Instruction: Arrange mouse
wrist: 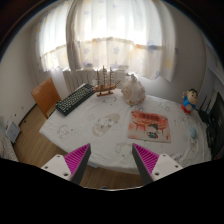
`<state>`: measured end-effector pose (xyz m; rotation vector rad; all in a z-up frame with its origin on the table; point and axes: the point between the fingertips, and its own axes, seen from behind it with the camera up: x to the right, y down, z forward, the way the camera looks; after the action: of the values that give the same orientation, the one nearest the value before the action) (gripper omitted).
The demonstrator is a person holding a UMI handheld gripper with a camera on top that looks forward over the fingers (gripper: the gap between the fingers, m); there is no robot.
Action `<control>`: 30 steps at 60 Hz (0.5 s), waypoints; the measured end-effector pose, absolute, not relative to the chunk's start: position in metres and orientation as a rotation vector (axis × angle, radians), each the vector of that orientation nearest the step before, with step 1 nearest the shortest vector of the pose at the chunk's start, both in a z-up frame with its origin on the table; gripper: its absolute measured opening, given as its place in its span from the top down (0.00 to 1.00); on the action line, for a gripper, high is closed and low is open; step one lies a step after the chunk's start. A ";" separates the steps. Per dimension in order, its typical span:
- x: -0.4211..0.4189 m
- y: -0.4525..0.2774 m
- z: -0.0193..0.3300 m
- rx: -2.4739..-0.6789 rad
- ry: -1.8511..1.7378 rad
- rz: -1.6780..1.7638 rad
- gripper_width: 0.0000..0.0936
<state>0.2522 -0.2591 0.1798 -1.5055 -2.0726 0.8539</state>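
My gripper is open and empty, with its magenta pads spread apart above the near edge of a round table with a white patterned cloth. The table lies ahead of and below the fingers. A black keyboard lies at the table's far left. I cannot pick out a mouse with certainty; a small pale object lies on the cloth near the left finger.
A model sailing ship and a white crumpled bag-like object stand at the back of the table. An orange-pink magazine lies on the right. A wooden chair stands at the left, a colourful toy at the right, and curtained windows behind.
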 end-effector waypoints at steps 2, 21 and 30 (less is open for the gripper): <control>0.251 -0.256 0.179 -1.507 -2.068 0.843 0.08; 0.230 -0.200 0.168 -1.578 -1.979 0.794 0.08; 0.220 -0.154 0.165 -1.608 -1.927 0.750 0.08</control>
<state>0.2200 -0.1542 0.1649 -1.6082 -1.9271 0.7504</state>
